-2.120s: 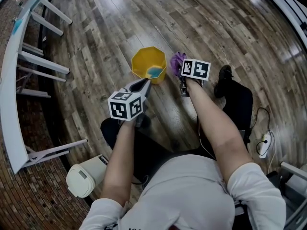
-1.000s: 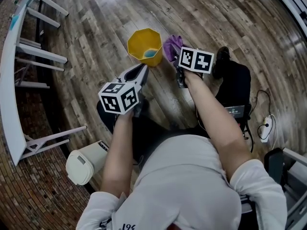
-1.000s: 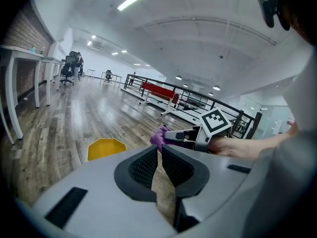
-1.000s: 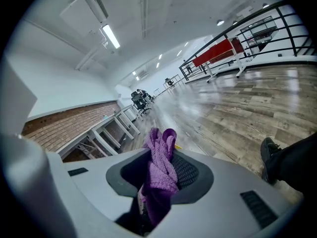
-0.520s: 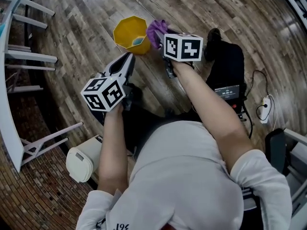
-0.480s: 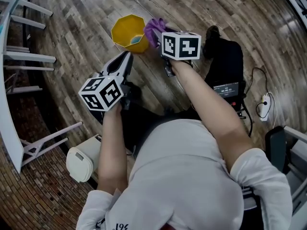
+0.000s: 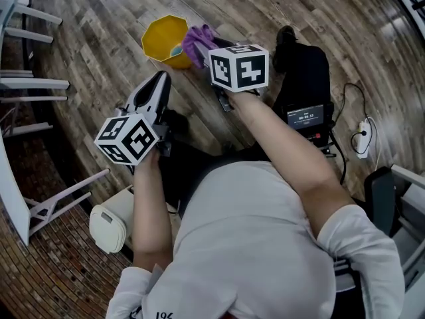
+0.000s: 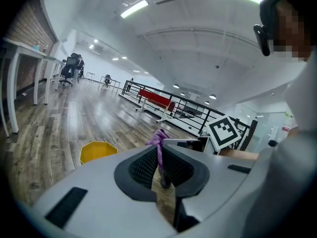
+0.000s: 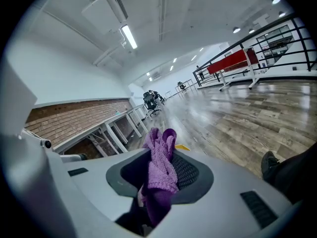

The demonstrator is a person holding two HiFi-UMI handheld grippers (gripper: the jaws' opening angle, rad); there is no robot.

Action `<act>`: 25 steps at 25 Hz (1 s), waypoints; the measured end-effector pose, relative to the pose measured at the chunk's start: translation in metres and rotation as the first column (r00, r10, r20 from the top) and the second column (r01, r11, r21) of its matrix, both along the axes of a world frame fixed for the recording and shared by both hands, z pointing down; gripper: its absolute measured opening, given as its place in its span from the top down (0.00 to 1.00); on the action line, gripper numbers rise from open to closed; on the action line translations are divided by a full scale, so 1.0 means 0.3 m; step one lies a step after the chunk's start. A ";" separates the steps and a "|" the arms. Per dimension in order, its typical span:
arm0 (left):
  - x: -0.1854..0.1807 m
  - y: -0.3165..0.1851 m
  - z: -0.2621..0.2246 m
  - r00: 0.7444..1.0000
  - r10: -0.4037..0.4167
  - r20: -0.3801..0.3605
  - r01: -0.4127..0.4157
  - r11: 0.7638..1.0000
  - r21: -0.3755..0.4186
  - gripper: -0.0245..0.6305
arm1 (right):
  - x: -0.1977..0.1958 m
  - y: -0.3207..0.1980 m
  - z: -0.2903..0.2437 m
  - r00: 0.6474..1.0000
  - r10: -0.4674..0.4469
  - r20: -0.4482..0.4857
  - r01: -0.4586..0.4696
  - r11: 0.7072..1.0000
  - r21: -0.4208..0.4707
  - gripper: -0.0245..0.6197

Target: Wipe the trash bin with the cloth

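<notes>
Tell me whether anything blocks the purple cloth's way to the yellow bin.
Nothing visible does. The purple cloth, clamped in the right gripper, hangs close beside the yellow plastic trash bin, with only wooden floor around them.

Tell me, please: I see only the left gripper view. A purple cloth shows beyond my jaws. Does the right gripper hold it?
Observer: Yes. In the right gripper view the right gripper is shut on the purple cloth, which bunches up above the jaws.
Operator: I see the yellow bin only from outside. Is something in it?
Observer: The head view looks down into the trash bin. A small blue-green thing lies inside; what it is I cannot tell.
Operator: Does the cloth touch the bin?
Observer: In the head view the cloth is right at the bin's rim, but contact cannot be told.
</notes>
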State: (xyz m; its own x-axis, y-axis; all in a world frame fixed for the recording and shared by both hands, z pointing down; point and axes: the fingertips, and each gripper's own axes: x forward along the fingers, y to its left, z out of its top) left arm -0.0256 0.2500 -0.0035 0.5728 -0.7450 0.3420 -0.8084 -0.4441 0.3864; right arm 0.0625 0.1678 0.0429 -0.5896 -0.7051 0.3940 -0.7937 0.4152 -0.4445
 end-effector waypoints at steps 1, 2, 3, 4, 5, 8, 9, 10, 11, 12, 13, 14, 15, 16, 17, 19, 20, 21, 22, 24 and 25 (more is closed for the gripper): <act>-0.002 0.001 -0.007 1.000 -0.003 -0.006 0.003 1.000 0.005 0.92 | -0.004 0.008 -0.007 1.000 -0.006 0.000 0.006 1.000 0.006 0.78; -0.005 0.001 -0.014 1.000 -0.006 -0.010 0.006 1.000 0.010 0.92 | -0.007 0.016 -0.013 1.000 -0.012 -0.002 0.012 1.000 0.012 0.78; -0.007 0.001 -0.022 1.000 -0.008 -0.014 0.008 1.000 0.015 0.92 | -0.009 0.023 -0.020 1.000 -0.016 -0.004 0.016 1.000 0.018 0.78; -0.010 0.001 -0.028 1.000 -0.010 -0.016 0.011 1.000 0.020 0.92 | -0.011 0.028 -0.027 1.000 -0.021 -0.008 0.021 0.999 0.025 0.78; -0.011 0.001 -0.034 1.000 -0.012 -0.018 0.012 1.000 0.024 0.92 | -0.012 0.033 -0.032 1.000 -0.024 -0.011 0.025 0.999 0.032 0.78; -0.014 0.000 -0.044 1.000 -0.018 -0.021 0.019 0.999 0.033 0.92 | -0.008 0.047 -0.043 0.999 -0.030 -0.013 0.030 0.999 0.042 0.78; -0.015 0.000 -0.047 1.000 -0.022 -0.022 0.022 0.999 0.035 0.92 | -0.006 0.054 -0.046 0.999 -0.031 -0.013 0.031 0.999 0.043 0.78; -0.017 -0.001 -0.051 0.999 -0.025 -0.024 0.026 0.999 0.038 0.92 | -0.003 0.061 -0.049 0.999 -0.032 -0.013 0.032 0.998 0.045 0.78; -0.017 -0.001 -0.055 0.999 -0.027 -0.026 0.028 0.999 0.040 0.92 | 0.001 0.067 -0.054 0.999 -0.033 -0.013 0.034 0.998 0.047 0.78; -0.015 -0.001 -0.059 0.999 -0.028 -0.028 0.029 0.999 0.042 0.92 | 0.003 0.074 -0.059 0.999 -0.035 -0.014 0.036 0.998 0.051 0.78; -0.012 -0.001 -0.062 0.999 -0.026 -0.030 0.027 0.999 0.044 0.92 | 0.006 0.079 -0.065 0.999 -0.037 -0.014 0.038 0.998 0.054 0.78; -0.008 0.000 -0.065 0.999 -0.023 -0.031 0.025 0.999 0.046 0.92 | 0.009 0.083 -0.071 0.999 -0.039 -0.014 0.039 0.997 0.059 0.78; -0.003 0.001 -0.067 0.999 -0.019 -0.032 0.021 0.999 0.048 0.92 | 0.011 0.085 -0.078 0.999 -0.040 -0.012 0.040 0.997 0.064 0.78; 0.001 0.002 -0.068 0.999 -0.016 -0.033 0.018 0.999 0.049 0.92 | 0.013 0.087 -0.086 0.999 -0.041 -0.008 0.041 0.997 0.068 0.78; 0.005 0.004 -0.069 0.999 -0.013 -0.033 0.015 0.999 0.051 0.92 | 0.014 0.089 -0.095 0.999 -0.043 -0.003 0.043 0.996 0.073 0.78; 0.008 0.006 -0.073 0.999 -0.010 -0.032 0.012 0.998 0.055 0.92 | 0.015 0.098 -0.110 0.999 -0.050 0.003 0.050 0.995 0.081 0.78; 0.008 0.007 -0.076 0.999 -0.010 -0.032 0.011 0.998 0.058 0.92 | 0.014 0.104 -0.115 0.998 -0.055 0.003 0.055 0.995 0.084 0.78; 0.008 0.008 -0.080 0.999 -0.010 -0.032 0.012 0.998 0.061 0.92 | 0.013 0.111 -0.117 0.998 -0.059 0.001 0.059 0.995 0.086 0.78; 0.008 0.008 -0.085 0.999 -0.010 -0.033 0.012 0.998 0.065 0.92 | 0.013 0.116 -0.119 0.998 -0.062 -0.002 0.062 0.994 0.087 0.78; 0.012 0.009 -0.093 0.999 -0.008 -0.034 0.011 0.997 0.071 0.92 | 0.015 0.121 -0.125 0.998 -0.064 -0.005 0.064 0.994 0.093 0.78; 0.015 0.010 -0.096 0.999 -0.006 -0.033 0.009 0.997 0.074 0.92 | 0.017 0.121 -0.131 0.998 -0.063 -0.005 0.063 0.993 0.098 0.78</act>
